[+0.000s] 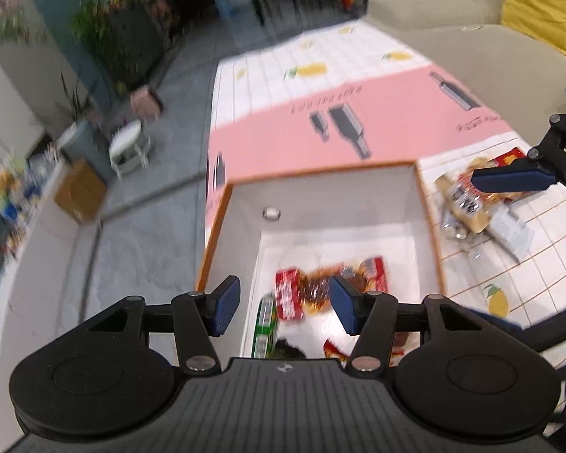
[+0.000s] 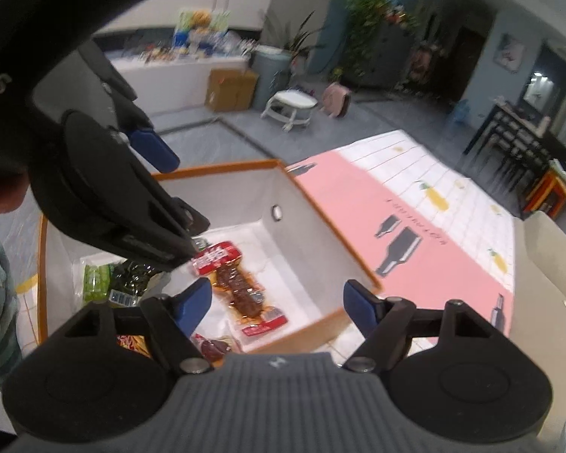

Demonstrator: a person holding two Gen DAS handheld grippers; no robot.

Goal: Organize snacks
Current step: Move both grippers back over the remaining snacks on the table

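An open white box with an orange rim stands on the table. Inside lie a red-ended clear meat snack packet, a green packet and a dark packet. My left gripper hovers open and empty over the box. My right gripper is open and empty above the box's near right corner; one blue finger shows in the left wrist view above several loose snack packets on the table.
The table has a white tiled lemon-print cloth and a pink sheet behind the box. A beige sofa with a yellow cushion lies beyond. Left of the table is grey floor.
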